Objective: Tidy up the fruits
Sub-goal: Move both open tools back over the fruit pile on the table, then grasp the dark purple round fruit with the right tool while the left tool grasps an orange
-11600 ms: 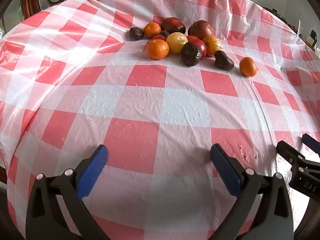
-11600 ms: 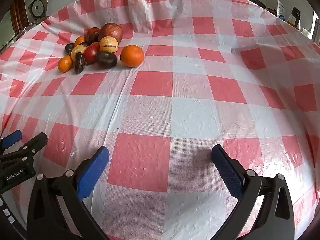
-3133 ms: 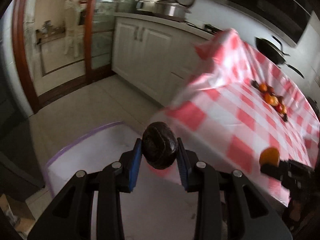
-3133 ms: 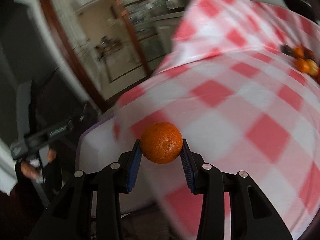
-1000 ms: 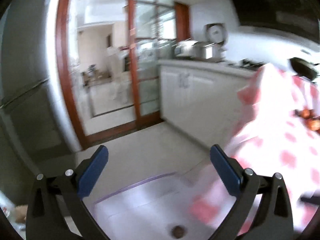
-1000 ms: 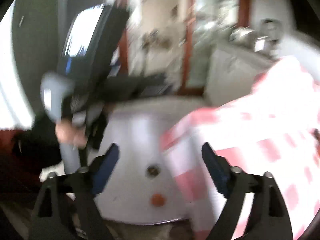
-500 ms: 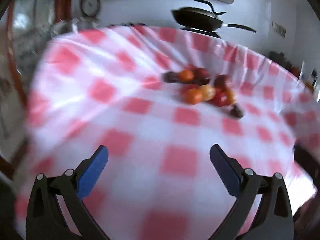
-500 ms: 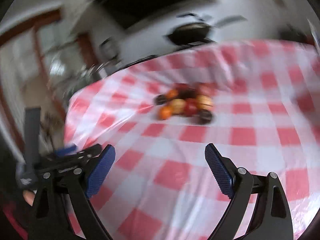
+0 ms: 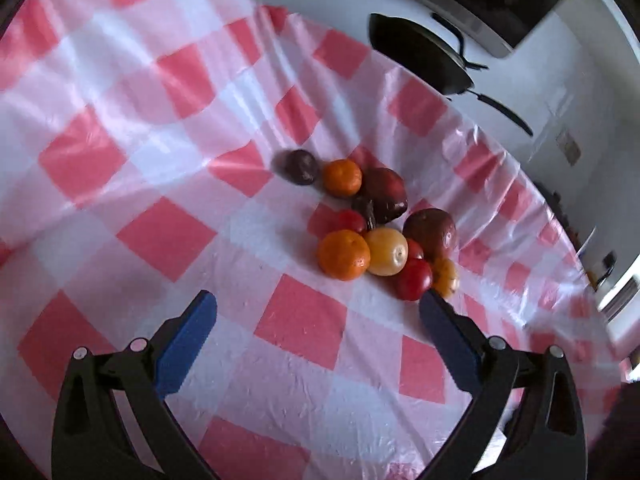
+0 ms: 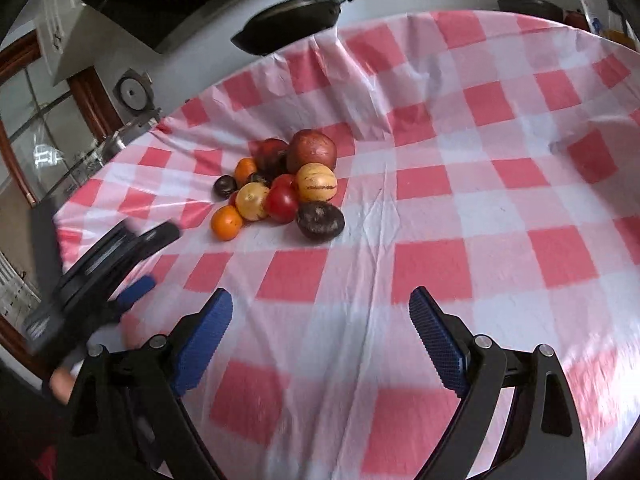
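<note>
A pile of fruit lies on the red-and-white checked tablecloth: oranges, a yellow fruit, red tomatoes and dark purple fruits. My left gripper is open and empty, just short of the pile. In the right wrist view the pile sits further off, with a dark fruit nearest. My right gripper is open and empty. The left gripper shows at its left.
A black frying pan stands beyond the table's far edge, also in the left wrist view. A wood-framed glass door is at the left. The cloth stretches bare to the right of the pile.
One second ago both open grippers were over a white bin on the floor holding the dropped orange and dark fruit. Both have swung back over the table and closed in on the pile.
</note>
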